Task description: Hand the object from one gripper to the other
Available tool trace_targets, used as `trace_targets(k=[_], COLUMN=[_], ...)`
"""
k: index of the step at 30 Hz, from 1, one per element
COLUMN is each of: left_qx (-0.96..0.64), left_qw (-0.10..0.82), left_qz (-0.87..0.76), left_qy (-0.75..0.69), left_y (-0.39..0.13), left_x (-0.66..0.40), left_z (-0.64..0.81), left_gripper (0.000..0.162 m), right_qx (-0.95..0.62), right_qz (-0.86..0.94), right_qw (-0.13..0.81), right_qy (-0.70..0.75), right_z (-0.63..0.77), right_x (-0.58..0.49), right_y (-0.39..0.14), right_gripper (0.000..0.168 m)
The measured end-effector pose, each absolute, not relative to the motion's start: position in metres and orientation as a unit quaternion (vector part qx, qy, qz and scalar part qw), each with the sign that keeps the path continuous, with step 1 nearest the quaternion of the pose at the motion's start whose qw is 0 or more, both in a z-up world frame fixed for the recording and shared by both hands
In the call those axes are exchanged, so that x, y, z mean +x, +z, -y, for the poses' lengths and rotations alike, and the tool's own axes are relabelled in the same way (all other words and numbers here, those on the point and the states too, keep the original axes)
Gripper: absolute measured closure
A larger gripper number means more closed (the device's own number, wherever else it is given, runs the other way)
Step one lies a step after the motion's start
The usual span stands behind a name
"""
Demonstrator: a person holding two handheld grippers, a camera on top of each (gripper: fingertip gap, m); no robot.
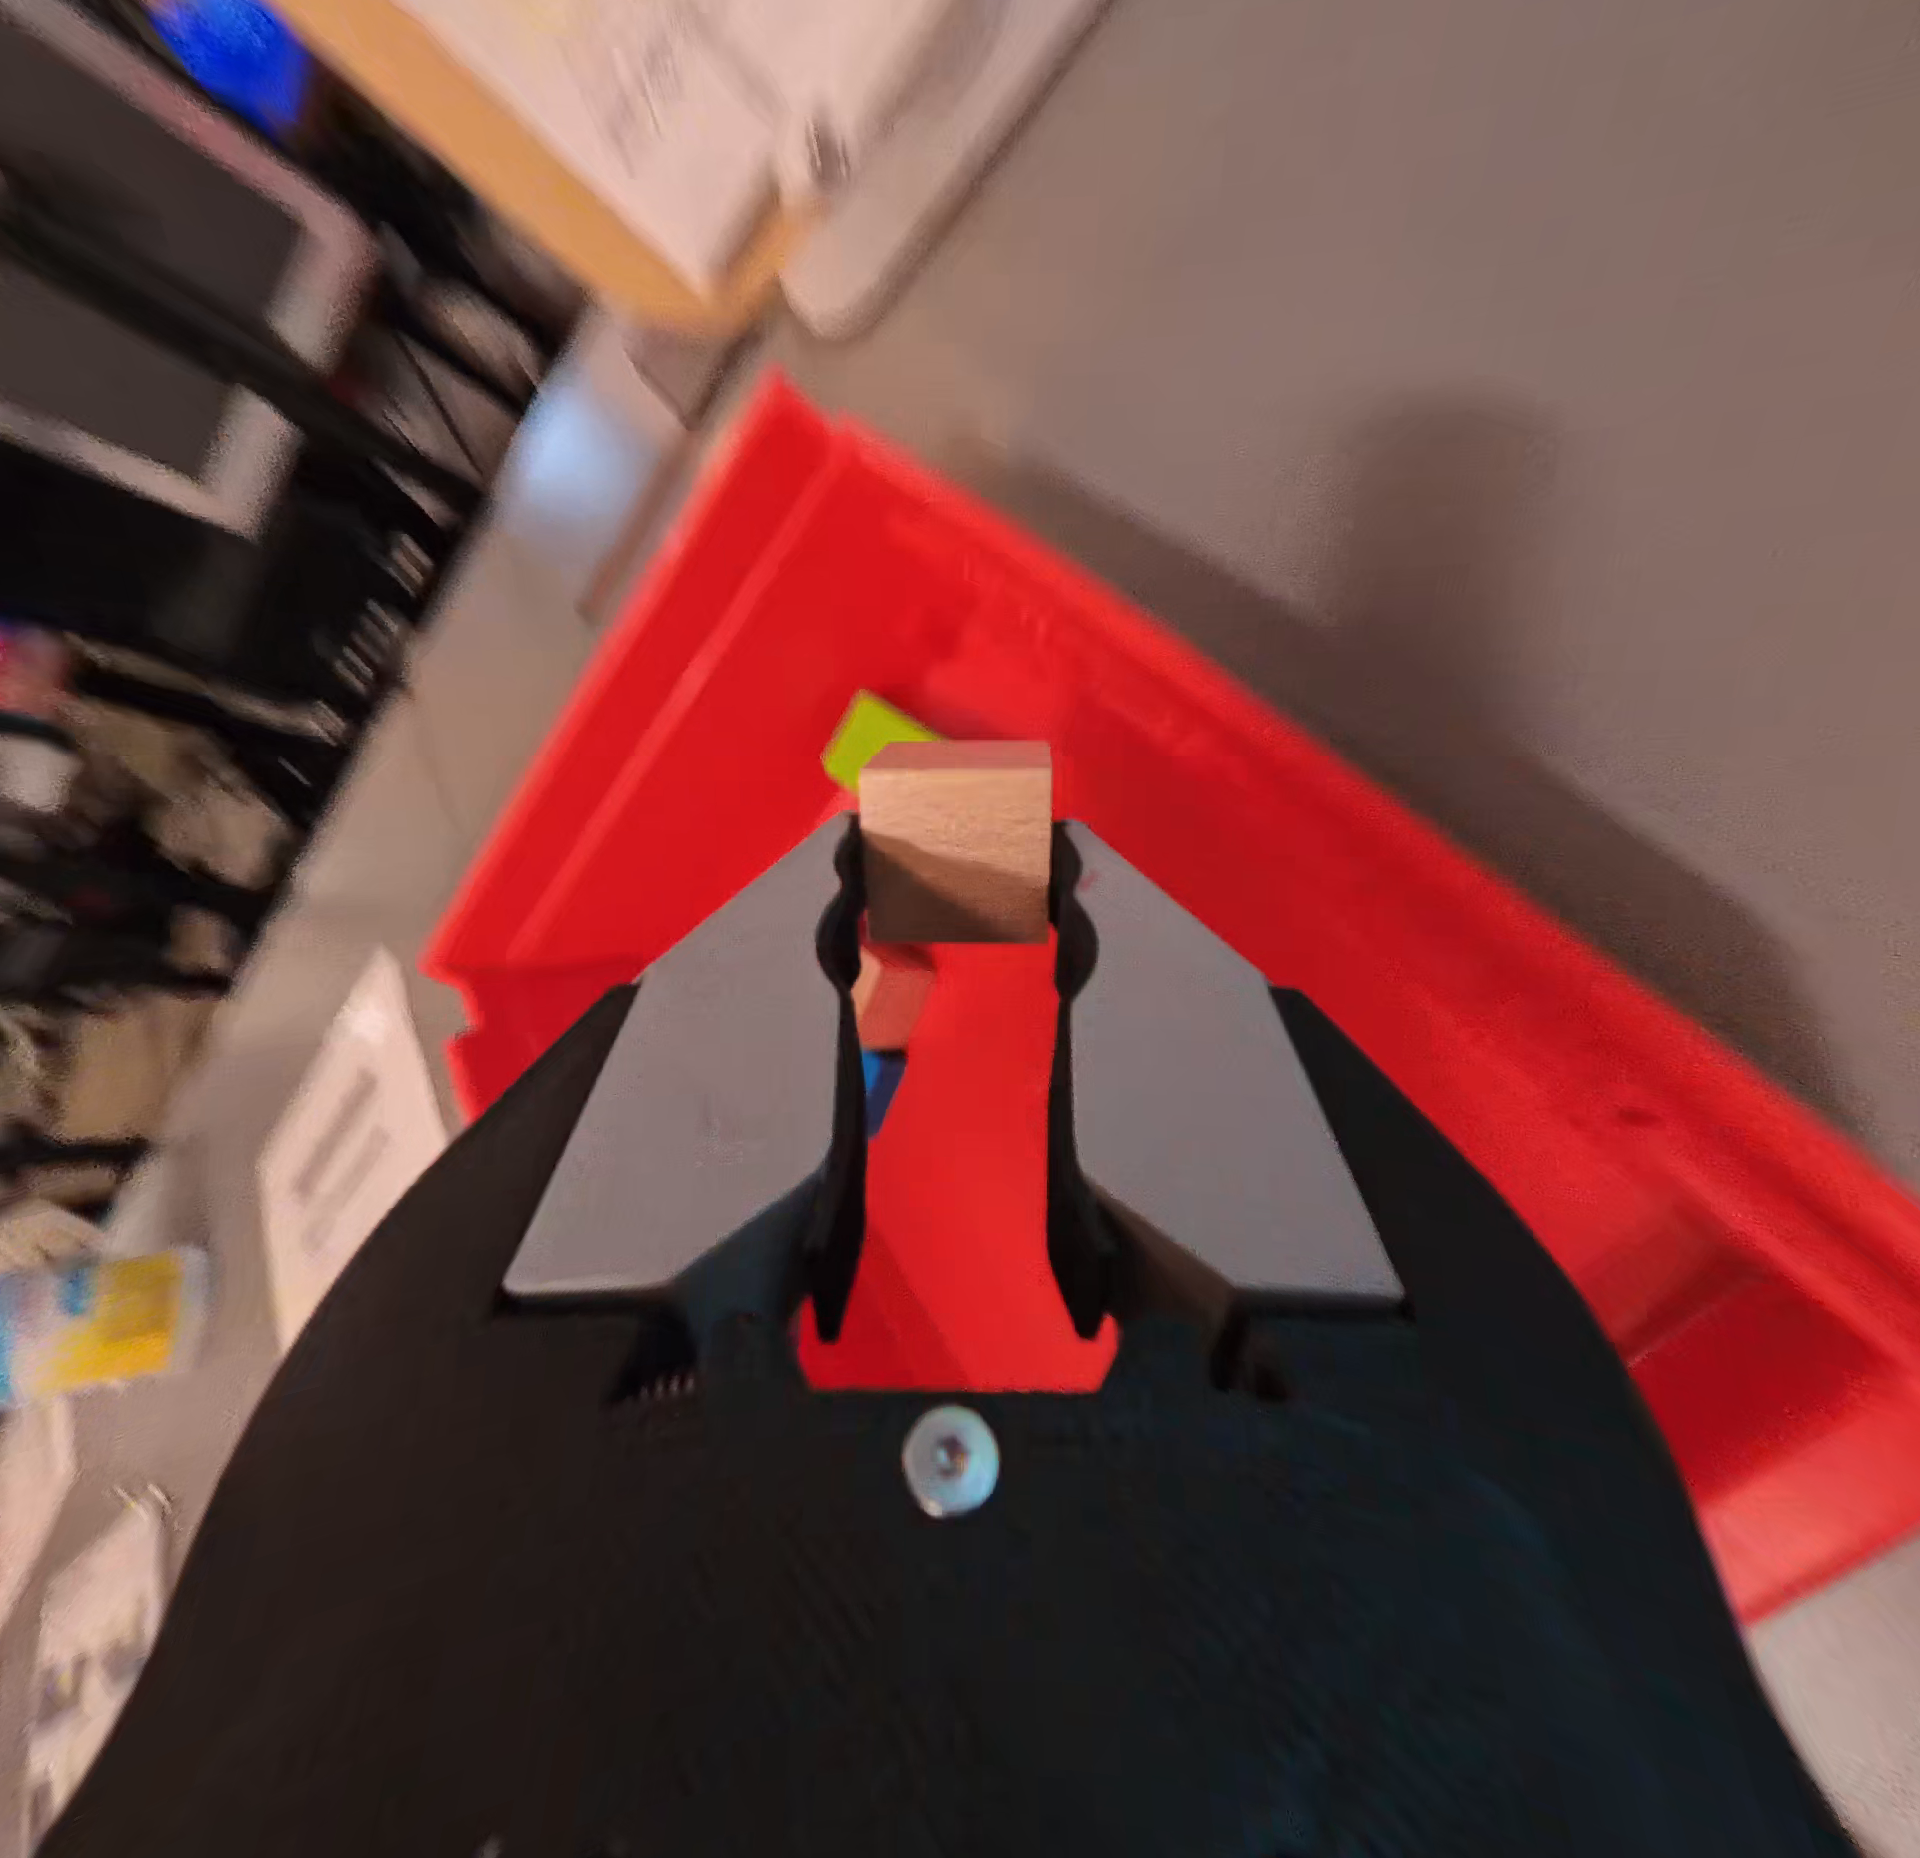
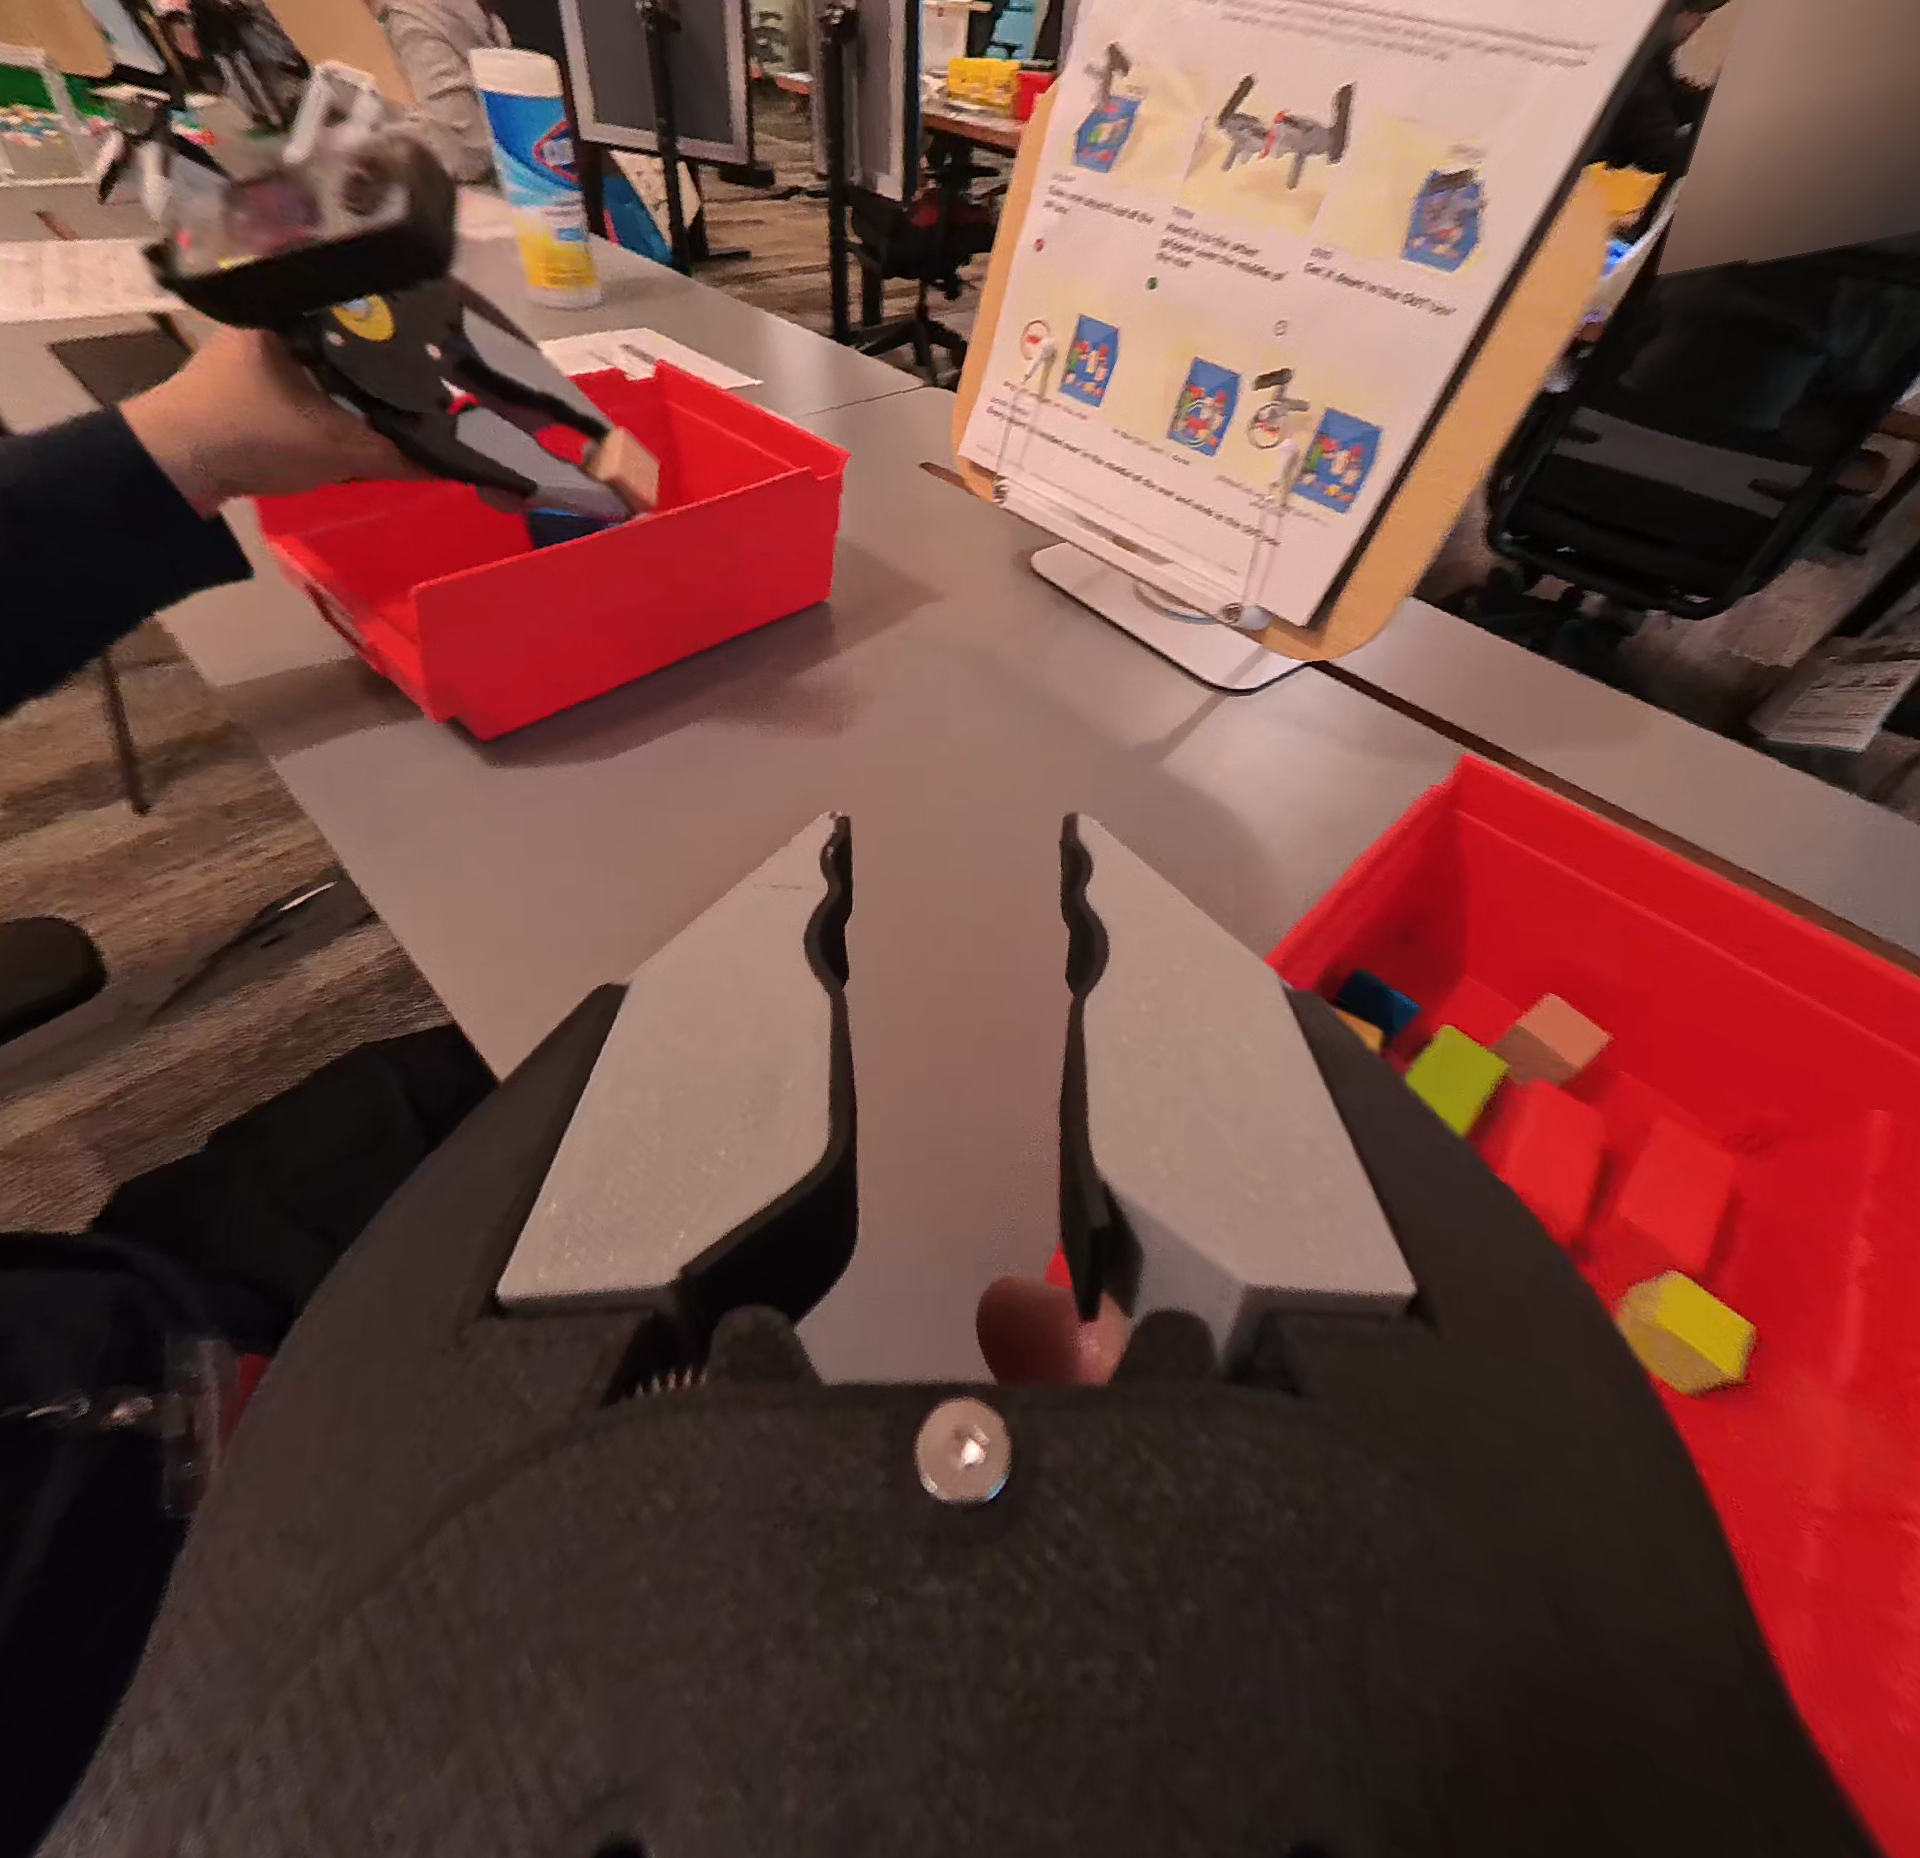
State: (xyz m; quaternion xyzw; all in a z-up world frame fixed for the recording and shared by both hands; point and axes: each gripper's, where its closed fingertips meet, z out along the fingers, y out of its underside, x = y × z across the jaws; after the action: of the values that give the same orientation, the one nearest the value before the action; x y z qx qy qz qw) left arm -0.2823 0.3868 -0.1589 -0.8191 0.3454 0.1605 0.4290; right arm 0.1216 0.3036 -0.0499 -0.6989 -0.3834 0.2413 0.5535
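Two tongs: left tongs (image 1: pixel 954 840) clenched on tan wood block (image 1: pixel 954 852) above red bin (image 1: pixel 1351 873); right tongs (image 2: pixel 956 852) released, w/ nothing between, well apart from that bin.

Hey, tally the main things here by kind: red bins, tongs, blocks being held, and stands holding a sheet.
red bins: 2
tongs: 2, left tongs and right tongs
wooden block, held: 1
sheet stand: 1
Total: 6
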Motion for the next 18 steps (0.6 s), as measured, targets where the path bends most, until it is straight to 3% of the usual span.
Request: trace_targets(k=[4, 7, 11, 16, 18], left_qx=[-0.702, -0.627, -0.556, -0.496, -0.491], left_qw=[0.566, 0.618, 0.653, 0.650, 0.650], left_qz=[-0.401, -0.446, -0.487, -0.529, -0.539], left_qy=[0.163, 0.162, 0.169, 0.227, 0.215], left_y=[-0.105, -0.082, -0.070, -0.075, -0.078], left_x=[-0.207, -0.141, -0.069, -0.013, 0.005], left_z=[-0.336, -0.296, -0.256, -0.241, -0.237], left_gripper=[0.129, 0.129, 0.130, 0.129, 0.130], right_qx=[-0.684, -0.670, -0.658, -0.657, -0.662], right_qz=[0.402, 0.429, 0.443, 0.423, 0.424], right_qw=[0.511, 0.464, 0.449, 0.429, 0.420], right_qy=[0.331, 0.390, 0.411, 0.453, 0.454], right_z=[-0.285, -0.263, -0.244, -0.232, -0.231], right_x=[0.074, 0.031, 0.000, -0.014, -0.016], right_y=[-0.058, -0.068, -0.075, -0.078, -0.083], right_gripper=[0.129, 0.120, 0.109, 0.109, 0.117])
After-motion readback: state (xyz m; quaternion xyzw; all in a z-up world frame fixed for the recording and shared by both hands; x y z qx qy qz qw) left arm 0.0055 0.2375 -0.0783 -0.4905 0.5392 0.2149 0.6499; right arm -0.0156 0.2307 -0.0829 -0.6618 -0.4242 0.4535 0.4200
